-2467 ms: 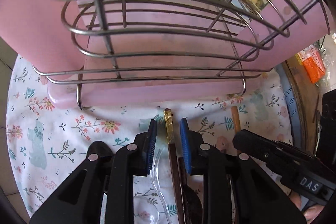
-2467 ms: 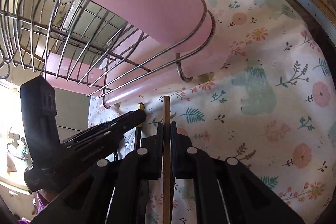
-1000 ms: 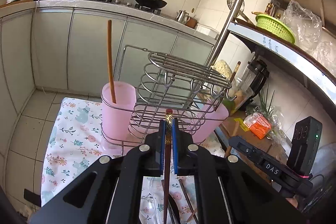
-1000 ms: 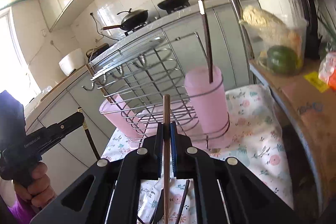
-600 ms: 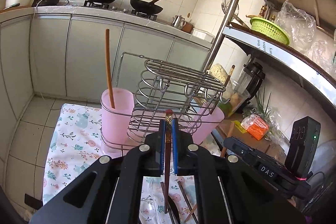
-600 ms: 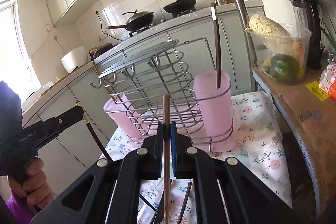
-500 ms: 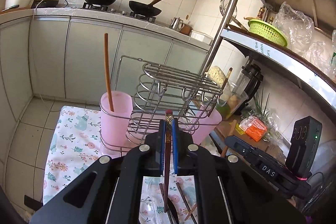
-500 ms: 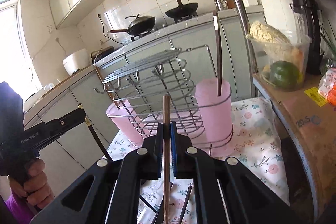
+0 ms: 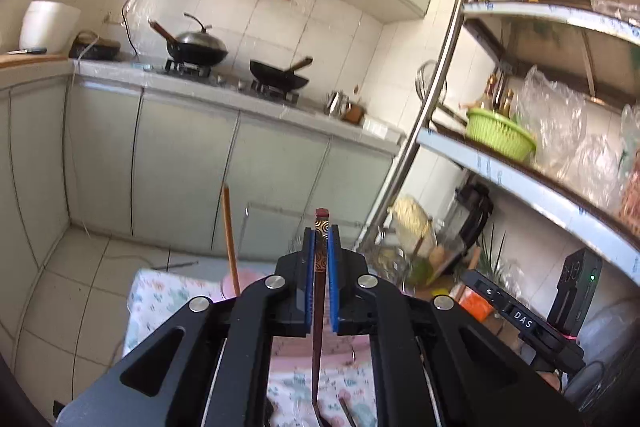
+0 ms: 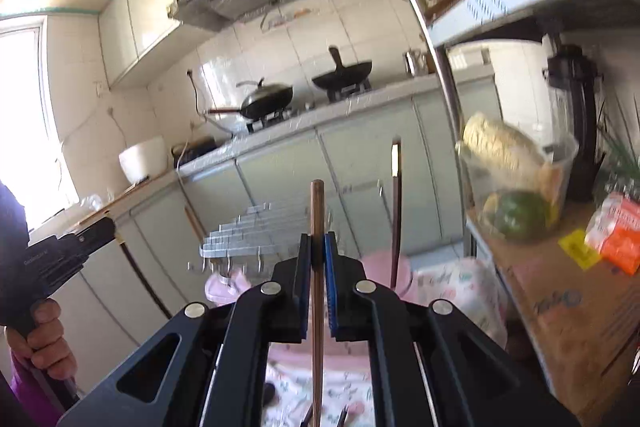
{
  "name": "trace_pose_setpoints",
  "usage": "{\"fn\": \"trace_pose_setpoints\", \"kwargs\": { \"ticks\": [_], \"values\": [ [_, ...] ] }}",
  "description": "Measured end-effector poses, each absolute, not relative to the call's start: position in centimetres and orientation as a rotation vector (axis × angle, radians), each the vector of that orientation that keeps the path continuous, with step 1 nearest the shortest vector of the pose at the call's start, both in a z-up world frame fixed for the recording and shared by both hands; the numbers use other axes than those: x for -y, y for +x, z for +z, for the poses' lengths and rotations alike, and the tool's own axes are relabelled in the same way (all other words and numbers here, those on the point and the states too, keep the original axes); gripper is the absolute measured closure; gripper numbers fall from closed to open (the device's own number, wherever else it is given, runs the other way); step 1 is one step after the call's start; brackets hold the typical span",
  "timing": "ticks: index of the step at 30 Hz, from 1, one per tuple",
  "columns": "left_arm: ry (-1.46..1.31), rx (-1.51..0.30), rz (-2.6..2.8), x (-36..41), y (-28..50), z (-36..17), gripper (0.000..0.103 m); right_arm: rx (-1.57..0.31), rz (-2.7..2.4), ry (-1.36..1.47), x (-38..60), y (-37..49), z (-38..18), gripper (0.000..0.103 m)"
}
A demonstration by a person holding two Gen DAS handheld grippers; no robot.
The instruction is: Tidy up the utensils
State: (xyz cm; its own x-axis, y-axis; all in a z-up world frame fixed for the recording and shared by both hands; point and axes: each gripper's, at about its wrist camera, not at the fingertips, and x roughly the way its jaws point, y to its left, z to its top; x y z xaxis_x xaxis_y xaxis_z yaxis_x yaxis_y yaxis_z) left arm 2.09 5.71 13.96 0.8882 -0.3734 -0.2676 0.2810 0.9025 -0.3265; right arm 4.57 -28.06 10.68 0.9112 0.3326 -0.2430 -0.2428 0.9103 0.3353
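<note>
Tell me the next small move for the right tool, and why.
Probably carry it forward over the right pink cup and lower. The right tool is shut on a plain wooden chopstick, raised above the rack; that cup already holds a dark chopstick.

The right gripper [image 10: 317, 243] is squeezing a brown chopstick [image 10: 317, 211] between its blue pads [image 10: 330, 267]. The stick is poking up past the tips. Behind it, a wire rack [image 10: 256, 227] is sitting with a pink cup [image 10: 384, 267] at its right end, and a dark chopstick [image 10: 396, 211] is standing in that cup. A flowery cloth [image 10: 460, 287] is lying under them. At the far left, a hand [image 10: 42, 343] is holding the left gripper [image 10: 68, 247]. Two pans [image 10: 266, 99] are sitting on the stove far behind.
</note>
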Motion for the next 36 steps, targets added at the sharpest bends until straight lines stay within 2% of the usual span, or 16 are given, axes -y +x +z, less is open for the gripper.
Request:
{"fn": "trace_pose_setpoints", "kwargs": {
  "ticks": [7,13,22,36],
  "values": [
    [-0.278,-0.195,-0.260,-7.7,3.5,19.8,0.098,-0.131,0.259,0.281,29.3,5.5,15.7,0.097],
    [-0.238,-0.143,-0.187,-8.0,5.5,20.9,0.098,-0.063,0.207,0.284,30.3,7.4,17.5,0.097],
    [-0.232,-0.264,-0.159,-8.5,9.4,17.0,0.098,-0.110,0.119,0.255,31.1,11.3,15.9,0.097],
    [-0.261,-0.478,-0.151,-8.5,13.2,10.4,0.098,-0.379,0.104,0.300,31.9,15.8,9.6,0.097]
  ]
}}
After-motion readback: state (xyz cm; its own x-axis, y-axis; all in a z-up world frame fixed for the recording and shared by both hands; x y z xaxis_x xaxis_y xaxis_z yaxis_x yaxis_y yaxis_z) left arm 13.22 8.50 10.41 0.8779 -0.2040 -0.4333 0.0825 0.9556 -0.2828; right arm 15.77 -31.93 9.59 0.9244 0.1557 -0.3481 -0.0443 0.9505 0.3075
